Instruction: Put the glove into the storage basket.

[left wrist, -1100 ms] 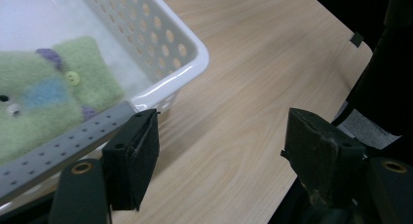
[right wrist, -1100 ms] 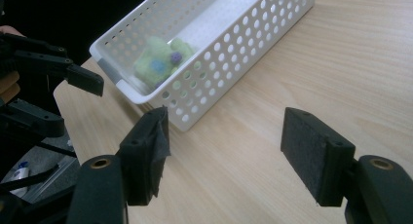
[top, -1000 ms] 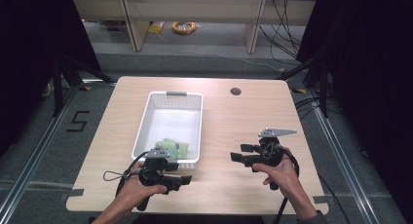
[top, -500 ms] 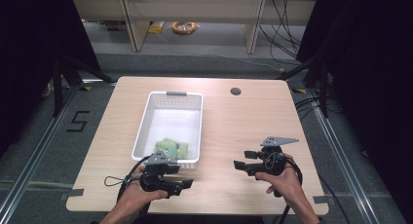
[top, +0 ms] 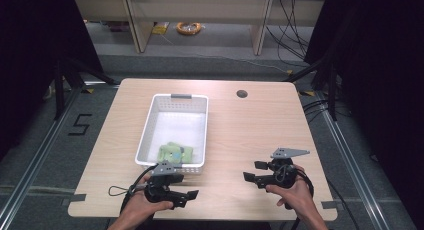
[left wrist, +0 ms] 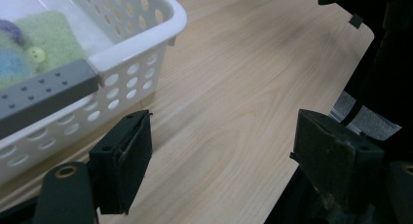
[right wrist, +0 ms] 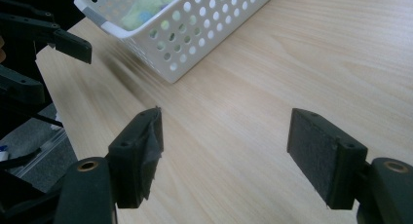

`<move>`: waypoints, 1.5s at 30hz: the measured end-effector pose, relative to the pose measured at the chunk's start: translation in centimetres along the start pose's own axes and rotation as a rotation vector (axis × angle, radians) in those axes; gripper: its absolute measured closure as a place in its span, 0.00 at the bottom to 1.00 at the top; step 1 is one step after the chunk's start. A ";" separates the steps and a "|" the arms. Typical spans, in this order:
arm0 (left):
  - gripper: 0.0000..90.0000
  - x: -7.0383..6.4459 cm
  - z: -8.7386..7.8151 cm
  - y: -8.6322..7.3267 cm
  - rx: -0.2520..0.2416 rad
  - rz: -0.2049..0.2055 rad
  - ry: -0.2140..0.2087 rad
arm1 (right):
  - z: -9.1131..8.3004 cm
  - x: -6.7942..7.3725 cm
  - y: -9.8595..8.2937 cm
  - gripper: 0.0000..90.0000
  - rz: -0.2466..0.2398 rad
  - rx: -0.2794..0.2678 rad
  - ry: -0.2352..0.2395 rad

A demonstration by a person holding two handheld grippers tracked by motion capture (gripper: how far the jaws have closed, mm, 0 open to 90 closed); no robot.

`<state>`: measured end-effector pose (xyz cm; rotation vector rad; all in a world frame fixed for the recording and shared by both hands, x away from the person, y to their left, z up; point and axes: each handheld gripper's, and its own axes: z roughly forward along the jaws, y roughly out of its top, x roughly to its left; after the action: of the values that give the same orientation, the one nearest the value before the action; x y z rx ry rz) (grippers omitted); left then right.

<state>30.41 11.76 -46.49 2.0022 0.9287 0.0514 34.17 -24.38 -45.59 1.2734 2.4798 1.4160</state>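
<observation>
Both claws spread wide, nothing pinched. Left gripper [top: 186, 195] low over the near edge of the table [top: 250, 135], just in front of the white basket [top: 146, 127], one pad [left wrist: 127, 158] close by the basket's perforated near wall. Right gripper [top: 255, 171] well apart, over bare wood on the right, pointing toward the basket. Green felt toy [top: 172, 151] lying inside the basket at its near end, close behind the grey handle [left wrist: 44, 90]. Probably either done dropping it or about to reach in. Risks from here: clipping the near rim with a left jaw on the way in and shoving the light basket across the smooth top; grabbing only a loose corner of the soft toy and losing it mid-lift; dragging a cable [top: 117, 191] across the table edge and tugging the hand off line.
</observation>
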 end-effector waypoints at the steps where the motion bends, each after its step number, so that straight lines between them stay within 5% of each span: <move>1: 0.24 0.1 0.0 -0.2 0.005 0.003 -0.003 | 0.0 -0.3 -0.3 0.33 -0.021 -0.012 0.005; 7: 0.22 0.0 0.0 -0.9 -0.001 -0.003 0.002 | -0.5 -0.3 -1.4 0.33 0.018 -0.003 0.000; 9: 0.22 0.0 0.0 -1.1 0.007 0.008 0.022 | -0.5 -0.5 -1.6 0.32 -0.012 -0.008 0.000; 13: 0.21 -0.1 0.2 -1.7 0.013 -0.001 0.024 | -0.7 -0.1 -2.4 0.29 0.006 -0.006 -0.002; 18: 0.21 -0.2 0.3 -2.3 0.020 0.032 0.032 | -1.0 0.1 -3.0 0.27 0.008 -0.012 0.003; 20: 0.21 -0.2 0.2 -2.6 0.025 0.039 0.032 | -1.0 -0.1 -3.3 0.26 -0.021 -0.020 -0.001; 23: 0.21 -0.2 0.0 -2.9 0.043 0.059 0.041 | -1.3 0.3 -3.9 0.25 -0.003 -0.005 -0.013; 25: 0.20 -0.4 0.2 -3.3 0.015 0.049 0.038 | -1.4 0.2 -4.4 0.24 -0.043 -0.003 -0.016; 29: 0.19 -0.4 0.0 -3.7 0.035 0.058 0.055 | -1.6 0.6 -5.0 0.23 -0.014 0.022 -0.023; 31: 0.19 -0.5 0.1 -4.0 0.034 0.060 0.054 | -1.6 0.3 -5.5 0.21 -0.076 0.022 -0.056; 35: 0.19 -1.0 0.4 -4.7 0.035 0.042 0.038 | -1.7 0.6 -6.0 0.20 -0.048 0.065 -0.049; 37: 0.19 -1.2 0.5 -5.0 0.035 0.037 0.042 | -1.9 0.8 -6.3 0.20 -0.085 0.063 -0.073; 45: 0.19 -1.5 0.2 -5.3 0.042 0.079 0.059 | -2.0 1.0 -7.4 0.20 -0.106 0.084 -0.096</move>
<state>26.29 12.34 -50.11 2.0851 0.8941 0.1369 28.01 -27.12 -49.42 1.1739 2.5255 1.2116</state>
